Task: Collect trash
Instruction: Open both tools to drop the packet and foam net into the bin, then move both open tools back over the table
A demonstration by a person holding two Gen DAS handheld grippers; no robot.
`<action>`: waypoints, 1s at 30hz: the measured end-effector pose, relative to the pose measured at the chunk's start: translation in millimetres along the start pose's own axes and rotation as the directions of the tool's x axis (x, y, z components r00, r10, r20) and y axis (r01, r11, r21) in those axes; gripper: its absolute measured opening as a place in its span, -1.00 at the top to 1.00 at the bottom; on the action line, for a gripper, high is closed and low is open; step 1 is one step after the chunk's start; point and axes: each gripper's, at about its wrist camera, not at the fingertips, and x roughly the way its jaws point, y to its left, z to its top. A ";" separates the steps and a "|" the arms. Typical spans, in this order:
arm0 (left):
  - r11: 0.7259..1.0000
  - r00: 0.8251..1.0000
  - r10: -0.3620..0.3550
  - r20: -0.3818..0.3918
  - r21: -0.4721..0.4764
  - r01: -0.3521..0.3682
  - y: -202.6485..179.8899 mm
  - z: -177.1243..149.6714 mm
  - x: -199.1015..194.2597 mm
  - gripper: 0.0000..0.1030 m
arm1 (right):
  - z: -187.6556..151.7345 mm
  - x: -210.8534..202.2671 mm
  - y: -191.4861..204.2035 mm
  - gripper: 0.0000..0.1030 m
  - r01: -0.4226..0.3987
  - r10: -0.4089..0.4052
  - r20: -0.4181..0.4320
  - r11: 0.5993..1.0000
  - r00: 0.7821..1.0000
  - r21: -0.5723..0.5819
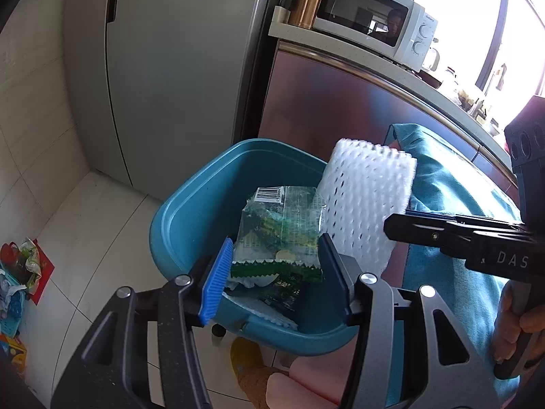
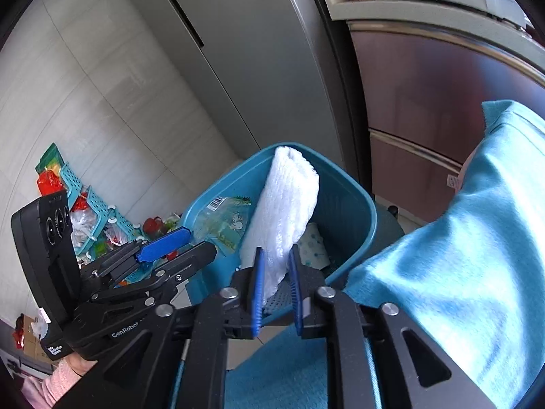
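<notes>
Right gripper (image 2: 276, 284): you have its two blue pads closed down on the lower end of the white foam net (image 2: 284, 204), with only the foam's thickness between them. The grip is low, so most of the sleeve stands up and leans over the bin.
Left gripper (image 1: 274, 272): you hold it spread wide with nothing clamped. The green snack wrapper (image 1: 281, 230) shows between its pads, but neither pad clearly touches it. Judging by this, it has let go or is only lined up above the bin.
White foam net: its upper part hangs above the mouth of the teal trash bin (image 1: 204, 184) and its lower end is in your right pads. It is over the bin, not yet dropped in.
Teal trash bin: it sits just in front of both grippers, beside the turquoise cloth (image 2: 477, 238). It already holds the wrapper, a spotted scrap and other bits, so it is the collecting point.
Next, as a guess: parting the right pads should let the foam fall inside. It is light and springy and may catch on the rim.
Far floor: a heap of toys and baskets (image 2: 85, 211) lies against the wall. Behind the bin stand the grey fridge (image 1: 163, 68) and a counter with a microwave (image 1: 374, 20).
</notes>
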 end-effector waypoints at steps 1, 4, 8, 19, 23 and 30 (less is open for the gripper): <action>1.000 1.000 0.007 -0.005 -0.001 -0.007 -0.1 0.2 3.2 -0.01 | -1.4 0.9 -0.8 0.64 -0.001 0.001 -0.008 1.000 1.000 0.009; 1.000 0.999 0.005 -0.032 -0.014 -0.005 1.3 -0.2 12.2 -0.06 | -1.6 -0.7 -4.1 0.60 -0.003 0.003 -0.002 1.000 1.000 0.023; 1.000 0.999 0.004 -0.038 -0.016 -0.005 -1.5 -3.7 18.1 -0.06 | -8.4 -7.8 -7.5 0.59 -0.005 0.004 0.017 0.999 1.000 0.038; 0.997 0.997 -0.060 0.051 0.049 0.057 -30.5 -15.9 -18.6 -0.11 | -39.8 -66.9 -18.4 0.44 -0.015 0.013 0.121 1.000 0.993 0.012; 0.990 0.990 -0.117 0.080 0.090 0.109 -54.6 -20.3 -38.3 -0.16 | -56.0 -101.9 -23.7 0.39 -0.008 0.008 0.184 1.000 0.983 0.003; 0.953 0.966 -0.248 0.078 0.199 0.228 -109.9 -34.0 -64.2 -0.20 | -98.7 -165.6 -42.4 0.33 0.084 -0.090 0.280 0.996 0.956 0.034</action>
